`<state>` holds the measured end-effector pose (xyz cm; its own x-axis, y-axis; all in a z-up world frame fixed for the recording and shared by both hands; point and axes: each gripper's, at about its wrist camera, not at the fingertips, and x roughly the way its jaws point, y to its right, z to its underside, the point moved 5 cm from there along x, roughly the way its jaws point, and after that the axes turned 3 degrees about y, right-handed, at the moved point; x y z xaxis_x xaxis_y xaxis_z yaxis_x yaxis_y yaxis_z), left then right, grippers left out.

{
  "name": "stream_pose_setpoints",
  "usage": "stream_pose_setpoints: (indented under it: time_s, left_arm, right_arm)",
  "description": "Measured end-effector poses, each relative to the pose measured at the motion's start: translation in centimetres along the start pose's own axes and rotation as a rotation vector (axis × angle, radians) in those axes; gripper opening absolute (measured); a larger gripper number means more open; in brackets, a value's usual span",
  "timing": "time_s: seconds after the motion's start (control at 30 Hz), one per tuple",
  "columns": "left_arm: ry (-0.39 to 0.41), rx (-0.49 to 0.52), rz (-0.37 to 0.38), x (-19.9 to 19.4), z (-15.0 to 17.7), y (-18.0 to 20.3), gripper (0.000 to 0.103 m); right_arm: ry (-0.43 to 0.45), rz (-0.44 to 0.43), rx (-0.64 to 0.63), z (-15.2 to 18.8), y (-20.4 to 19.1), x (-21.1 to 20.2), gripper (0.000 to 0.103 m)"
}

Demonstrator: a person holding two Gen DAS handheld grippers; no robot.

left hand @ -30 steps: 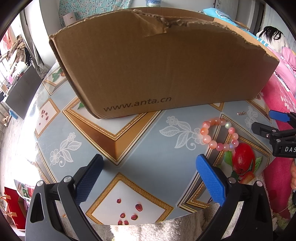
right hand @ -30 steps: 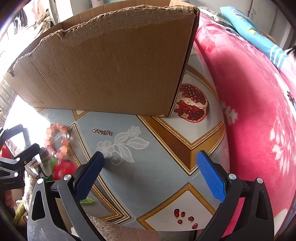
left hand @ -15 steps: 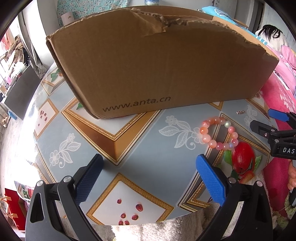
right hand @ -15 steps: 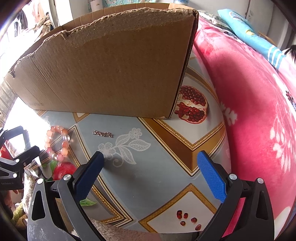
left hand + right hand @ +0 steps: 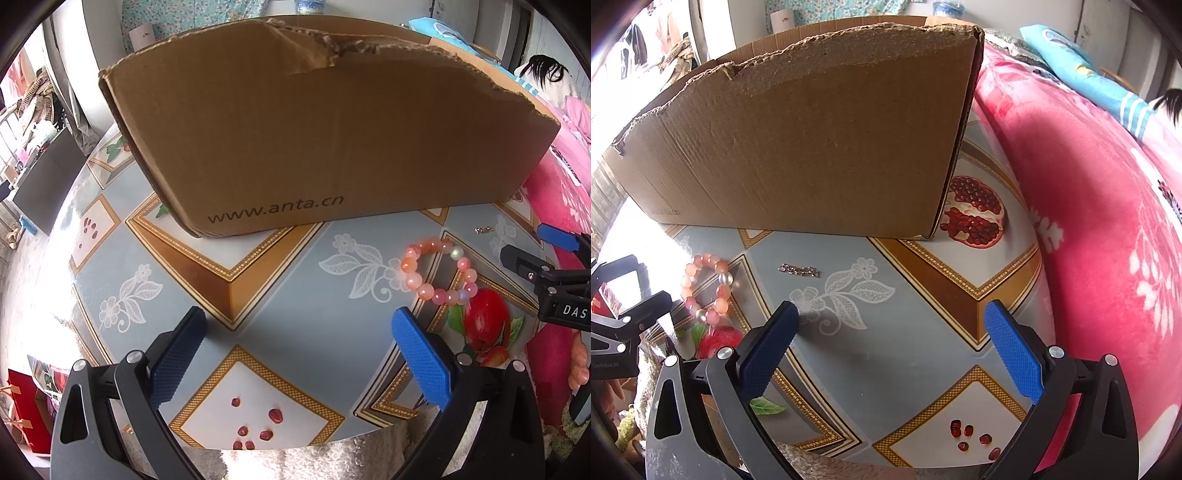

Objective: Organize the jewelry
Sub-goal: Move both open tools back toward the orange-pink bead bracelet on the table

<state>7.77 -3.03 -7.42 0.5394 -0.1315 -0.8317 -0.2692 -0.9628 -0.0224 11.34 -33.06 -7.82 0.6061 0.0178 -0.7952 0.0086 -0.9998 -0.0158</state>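
Left wrist view: left gripper (image 5: 297,345) wide open, holds nothing, hovers above patterned table (image 5: 280,291). Pink bead bracelet (image 5: 437,271) lies on table ahead-right, near right blue pad. Cardboard box (image 5: 325,144) stands behind.

Right wrist view: right gripper (image 5: 890,343) wide open, empty. Small metal chain (image 5: 799,270) lies on table before box, bracelet to its left. Pink blanket (image 5: 1108,221) on right side.

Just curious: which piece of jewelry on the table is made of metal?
The small silver chain beside the cardboard box; the bracelet is pink beads.
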Motion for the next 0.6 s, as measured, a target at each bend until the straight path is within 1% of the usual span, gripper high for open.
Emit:
stream_pose_setpoints:
  time_s: [0.17, 0.3, 0.37, 0.4, 0.5, 0.53, 0.6]
  left_arm:
    - [0.007, 0.009, 0.003, -0.3, 0.3, -0.1, 0.099]
    - [-0.006, 0.033, 0.018, -0.2, 0.1, -0.1, 0.099]
    - [0.015, 0.048, 0.022, -0.6, -0.2, 0.1, 0.096]
    - [0.042, 0.058, 0.046, -1.1, -0.4, 0.4, 0.092]
    - [0.122, 0.102, 0.141, -3.0, -1.2, 2.0, 0.085]
    - [0.146, 0.123, 0.171, -3.5, -1.4, 2.7, 0.081]
    - [0.184, 0.185, 0.228, -4.5, -1.8, 4.5, 0.076]
  right_arm:
    - [0.007, -0.005, -0.007, 0.1, 0.0, -0.2, 0.096]
    - [0.007, -0.015, -0.020, 0.1, 0.1, -0.2, 0.096]
    - [0.006, -0.019, -0.023, 0.0, 0.1, -0.2, 0.096]
    - [0.006, -0.021, -0.025, 0.0, 0.1, -0.2, 0.096]
    - [0.012, -0.027, -0.030, -0.1, 0.1, -0.1, 0.096]
    - [0.014, -0.028, -0.030, -0.1, 0.1, -0.2, 0.096]
    - [0.015, -0.031, -0.032, -0.1, 0.0, -0.2, 0.096]
